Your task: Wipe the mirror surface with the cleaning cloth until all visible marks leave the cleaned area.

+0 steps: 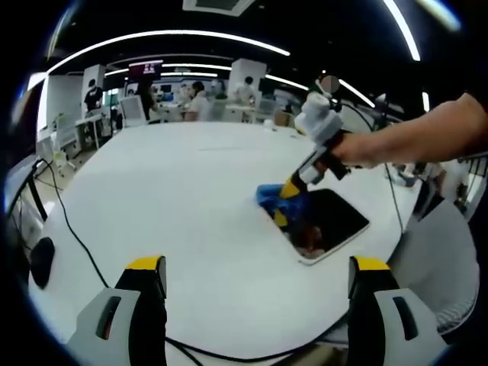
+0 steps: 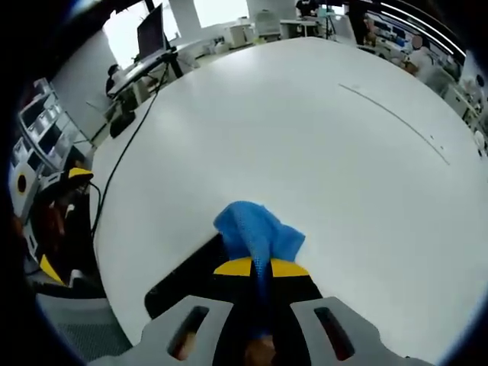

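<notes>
My right gripper (image 2: 260, 268) pinched the blue cloth (image 2: 255, 229), which bunched beyond its fingertips on the mirror (image 1: 333, 221). The left gripper (image 1: 255, 278) hung spread, well apart. Firm, overlapping strokes seemed best.

The big white round table (image 1: 175, 198) is mostly bare through the middle and left of the left gripper view, so there is lots of room to pass. A thin black cable (image 1: 72, 229) runs along its lower left. At centre right, the flat dark mirror (image 1: 335, 221) and the blue cloth (image 1: 271, 197) are in the way.
</notes>
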Available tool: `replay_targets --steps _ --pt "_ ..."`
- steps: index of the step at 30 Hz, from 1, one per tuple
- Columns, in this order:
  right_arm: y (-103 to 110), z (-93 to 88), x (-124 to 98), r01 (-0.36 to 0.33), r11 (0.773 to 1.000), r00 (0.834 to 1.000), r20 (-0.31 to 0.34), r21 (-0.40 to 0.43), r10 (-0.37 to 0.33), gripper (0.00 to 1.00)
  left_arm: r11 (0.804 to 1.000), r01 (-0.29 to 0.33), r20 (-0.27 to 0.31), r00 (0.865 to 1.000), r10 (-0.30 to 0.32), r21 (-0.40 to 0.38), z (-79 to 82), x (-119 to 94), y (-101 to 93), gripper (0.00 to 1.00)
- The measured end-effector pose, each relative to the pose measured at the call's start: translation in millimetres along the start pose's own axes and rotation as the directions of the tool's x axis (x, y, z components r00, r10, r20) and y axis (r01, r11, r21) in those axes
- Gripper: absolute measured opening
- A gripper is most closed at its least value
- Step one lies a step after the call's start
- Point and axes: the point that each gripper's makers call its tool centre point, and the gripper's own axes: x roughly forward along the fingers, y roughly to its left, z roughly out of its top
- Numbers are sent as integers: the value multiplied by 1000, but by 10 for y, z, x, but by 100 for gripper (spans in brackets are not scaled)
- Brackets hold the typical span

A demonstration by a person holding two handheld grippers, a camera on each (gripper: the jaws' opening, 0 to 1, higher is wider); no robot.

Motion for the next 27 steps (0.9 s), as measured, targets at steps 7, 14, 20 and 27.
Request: replay_targets --steps 7,14,20,27 --pt "-58 -45 -31 8 1000 1000 -2 7 -8 1 1000 5 0 1000 -5 7 10 15 -20 100" --pt "-111 -92 -62 17 1000 1000 -5 8 -17 1 1000 5 0 1000 -5 9 21 12 -29 100" --pt "-146 -117 -80 27 1000 1000 -10 5 -27 1 1000 7 -1 1000 -7 12 20 12 -42 100" --pt "-163 -140 -92 40 999 999 -11 -15 -40 1 1000 8 -1 1000 -8 14 26 11 -57 100"
